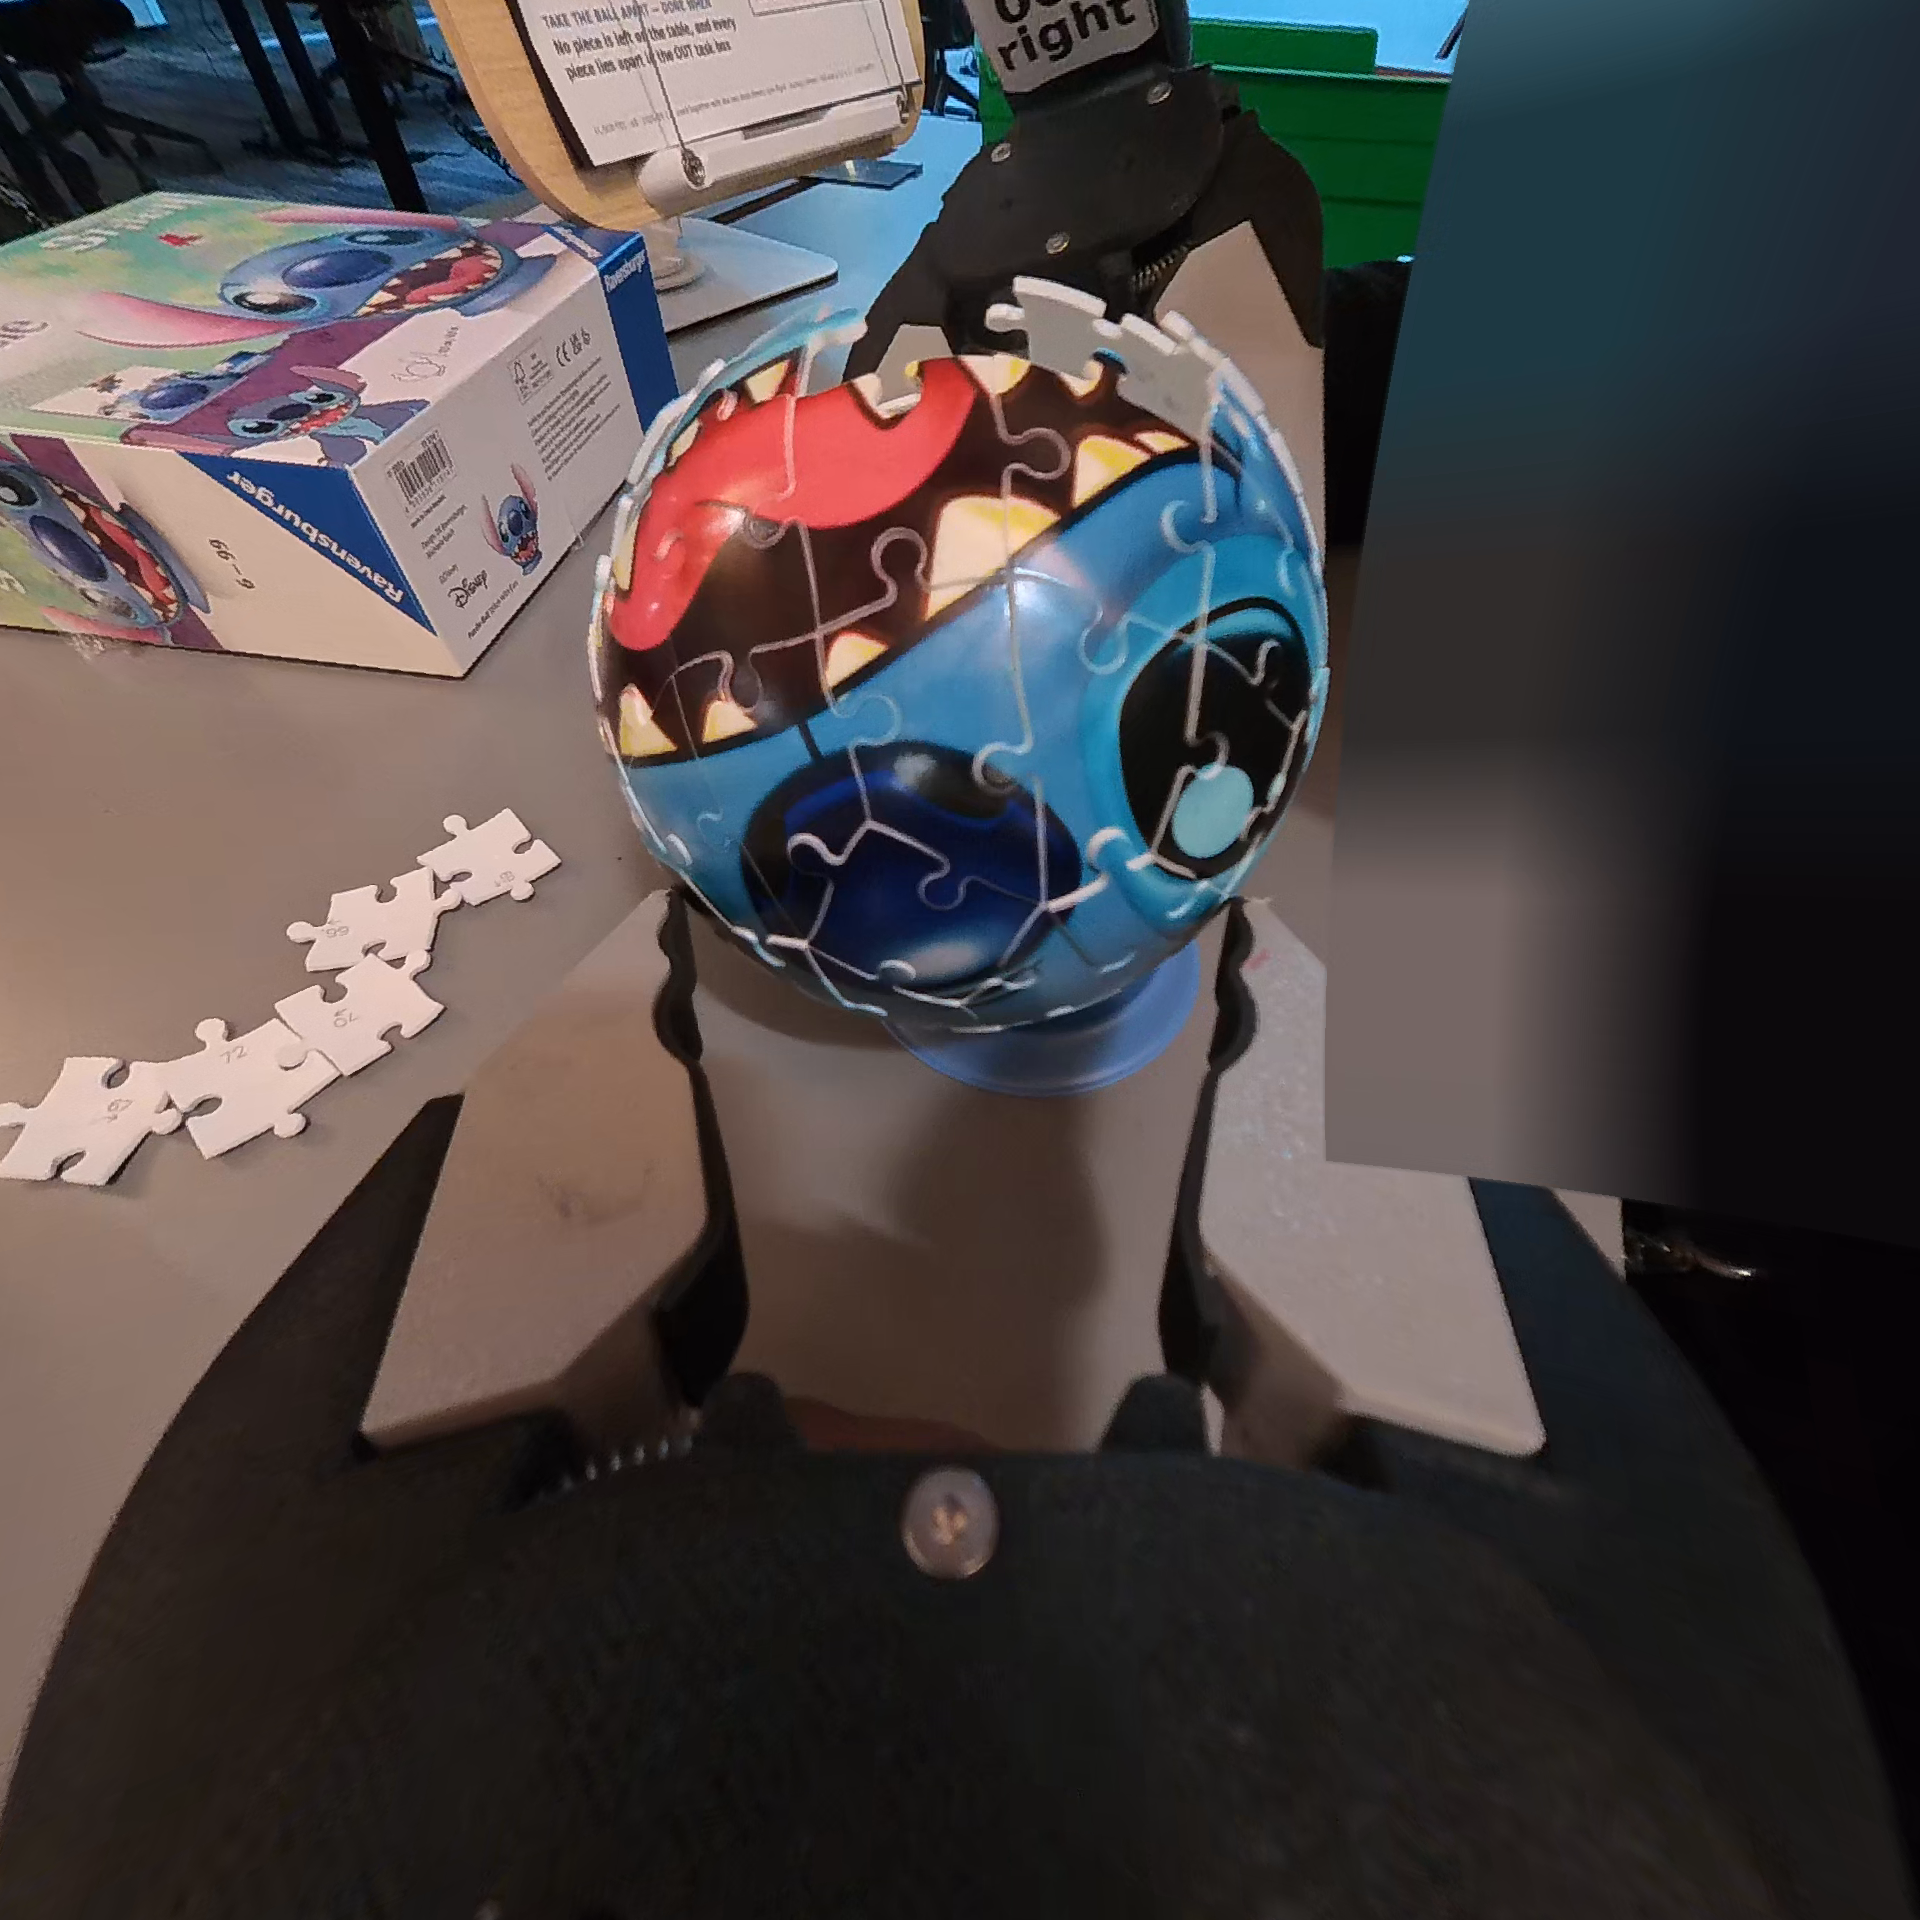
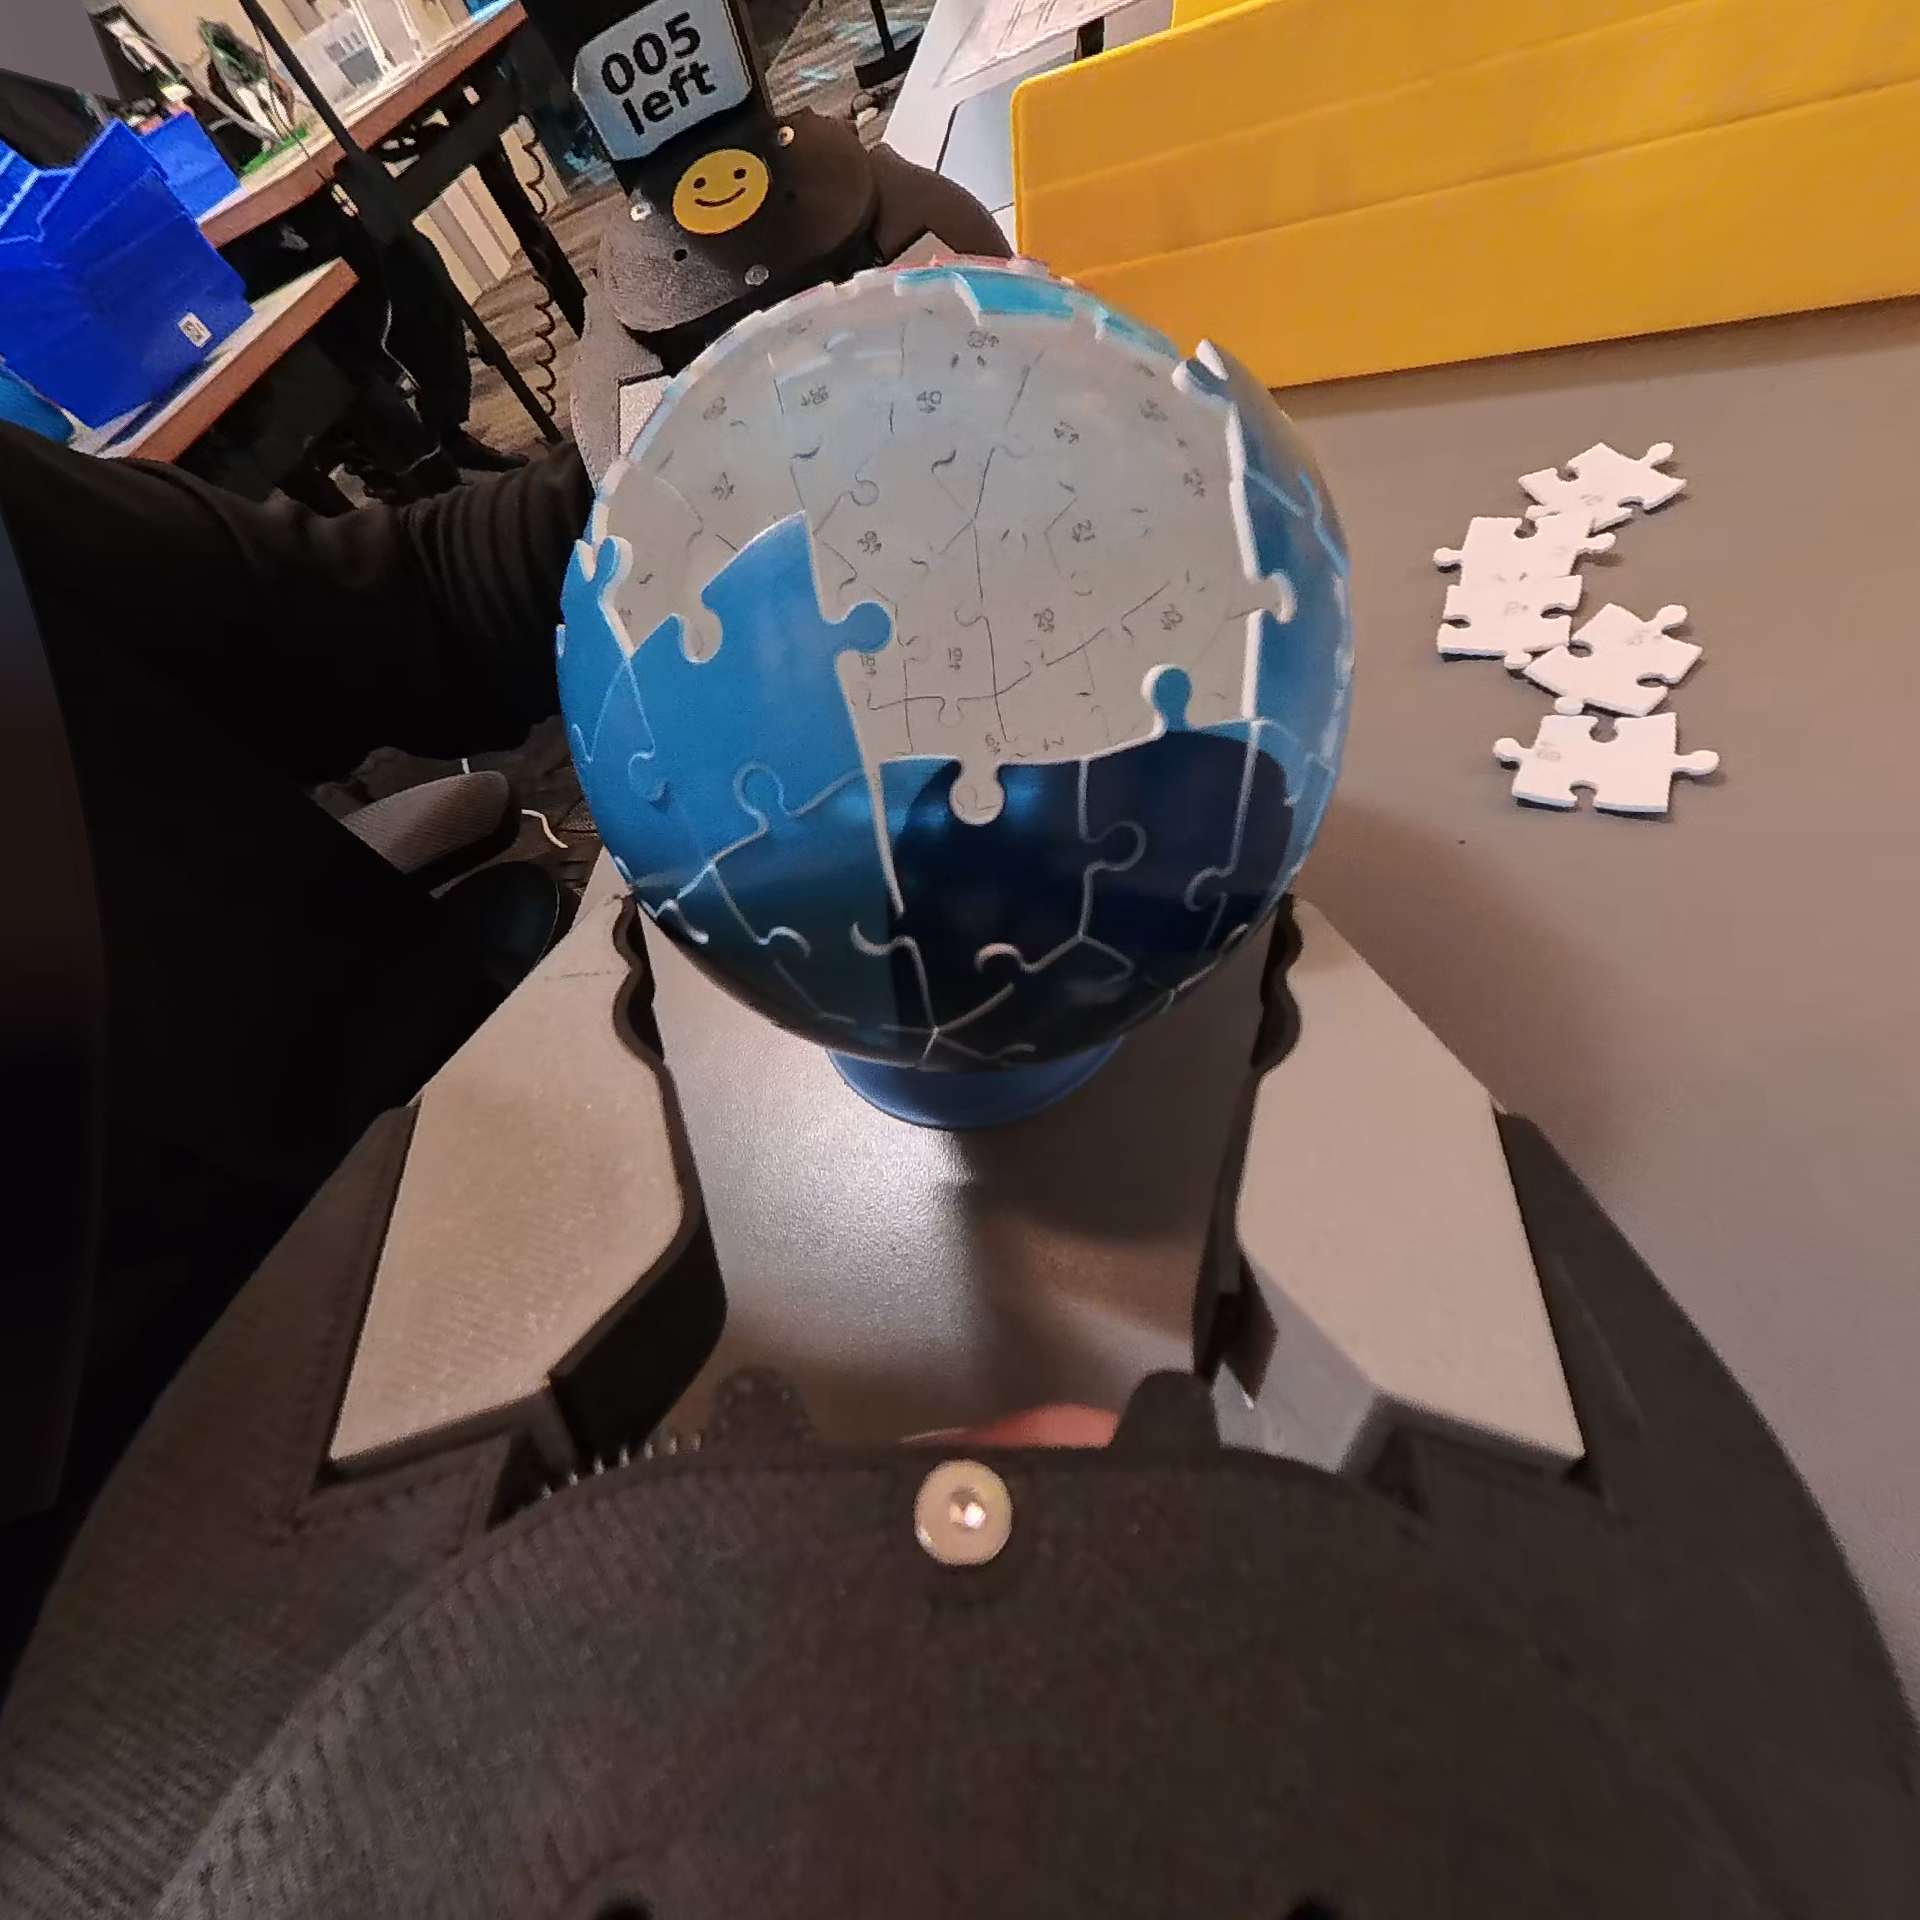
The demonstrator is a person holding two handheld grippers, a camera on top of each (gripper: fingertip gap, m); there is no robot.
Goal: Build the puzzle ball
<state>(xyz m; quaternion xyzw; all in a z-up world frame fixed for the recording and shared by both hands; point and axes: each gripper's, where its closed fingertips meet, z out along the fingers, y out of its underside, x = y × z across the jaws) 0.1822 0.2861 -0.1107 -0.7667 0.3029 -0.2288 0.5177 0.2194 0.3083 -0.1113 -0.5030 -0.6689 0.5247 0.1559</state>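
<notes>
The puzzle ball (image 1: 966,665) stands partly built on a blue stand (image 1: 1049,1039) on the grey table. In the left wrist view it shows a printed face with a red tongue, teeth and dark eyes. In the right wrist view the ball (image 2: 935,644) has a gap in its blue shell, through which the white numbered backs of the far pieces show. My left gripper (image 1: 956,914) is open, fingertips either side of the ball's lower part. My right gripper (image 2: 956,914) is open on the opposite side, flanking it the same way. Several loose white pieces (image 1: 312,987) lie face down.
The puzzle's box (image 1: 312,416) lies at the back left, and a sign on a stand (image 1: 727,104) is behind it. In the right wrist view the loose pieces (image 2: 1569,623) lie to the right, a yellow panel (image 2: 1455,187) is behind them, and a person's dark sleeve (image 2: 260,571) is on the left. My hands' fingertips stand some 7 centimeters from each other. To the yellow panel (image 2: 1455,187): left tips about 15 centimeters, right tips about 25 centimeters.
</notes>
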